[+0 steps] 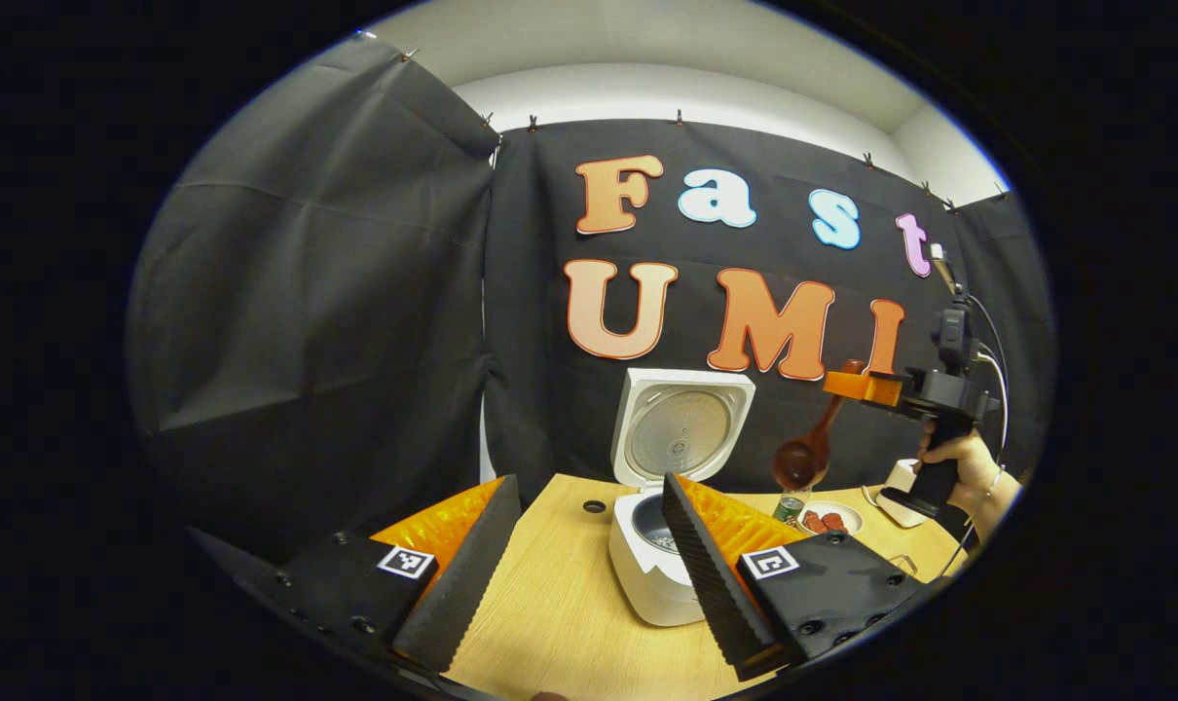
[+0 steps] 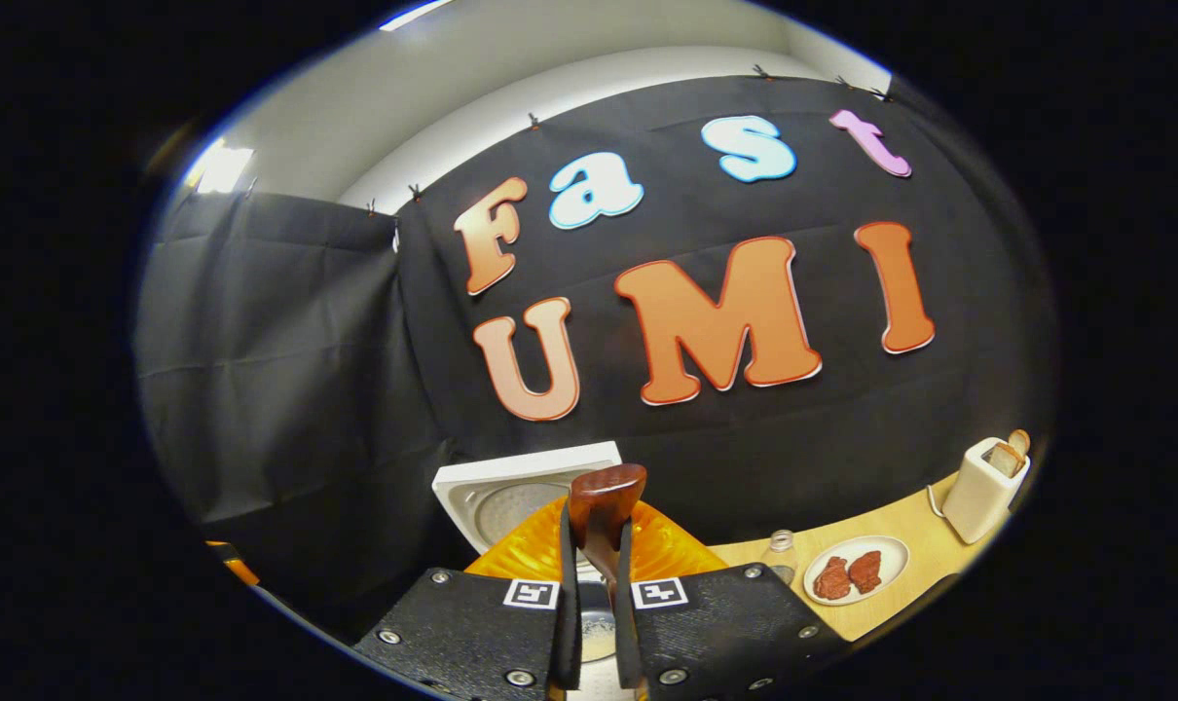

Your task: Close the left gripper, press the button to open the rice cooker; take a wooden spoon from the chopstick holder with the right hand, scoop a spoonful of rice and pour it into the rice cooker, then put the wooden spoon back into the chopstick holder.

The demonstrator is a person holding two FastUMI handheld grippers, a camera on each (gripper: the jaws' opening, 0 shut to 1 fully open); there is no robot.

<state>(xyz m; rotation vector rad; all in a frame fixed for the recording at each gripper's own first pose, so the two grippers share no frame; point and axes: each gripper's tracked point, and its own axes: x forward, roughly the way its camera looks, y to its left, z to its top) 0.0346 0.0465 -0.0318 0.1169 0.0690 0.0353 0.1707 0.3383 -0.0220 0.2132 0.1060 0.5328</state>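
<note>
We held the wooden spoon (image 2: pixel 604 511) clamped in the right gripper (image 2: pixel 596 623) above the rice cooker (image 1: pixel 659 545) (lid up); left gripper (image 1: pixel 589 574) fingers stood wide before it.

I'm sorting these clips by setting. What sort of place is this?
Probably a staged recording booth set up as a kitchen counter: black cloth walls clipped up around a wooden table, which carries an open rice cooker and a plate of food.

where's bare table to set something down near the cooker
Free: the bare wood of the table left of and in front of the rice cooker. Crowded: right of it, where the can, plate and chopstick holder stand.
</note>
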